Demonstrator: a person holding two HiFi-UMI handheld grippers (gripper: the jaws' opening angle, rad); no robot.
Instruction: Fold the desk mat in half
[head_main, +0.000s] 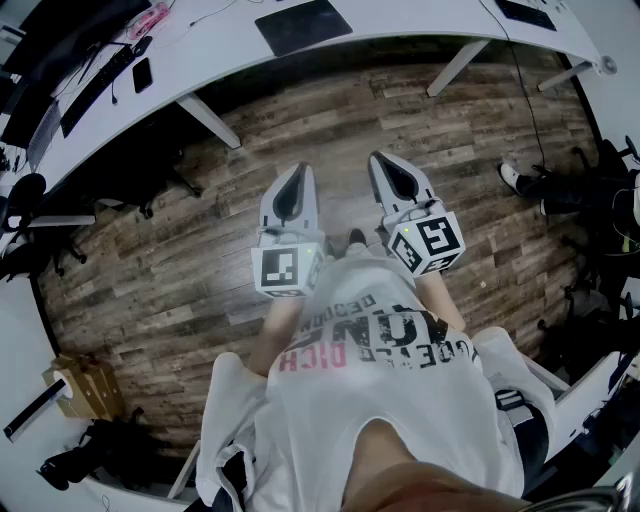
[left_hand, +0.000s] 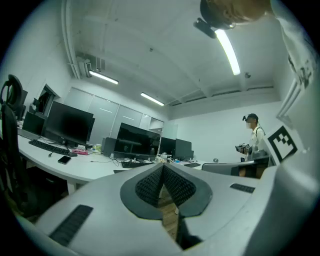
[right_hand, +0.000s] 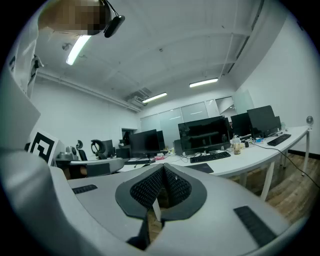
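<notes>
Head view: the left hand-held gripper (head_main: 296, 180) and the right hand-held gripper (head_main: 392, 170) sit side by side near the person's chest, over the wood floor (head_main: 200, 250). Both have their jaws pressed together, empty. The dark desk mat (head_main: 303, 24) lies flat on the far white tabletop (head_main: 410, 25), well apart from both.

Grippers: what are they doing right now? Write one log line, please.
left gripper: shut, empty | right gripper: shut, empty | dark rectangular desk mat: unfolded on white desk, untouched

Bright ceiling strip lights (left_hand: 227, 50), fisheye-curved edges, dark vignetted corners
</notes>
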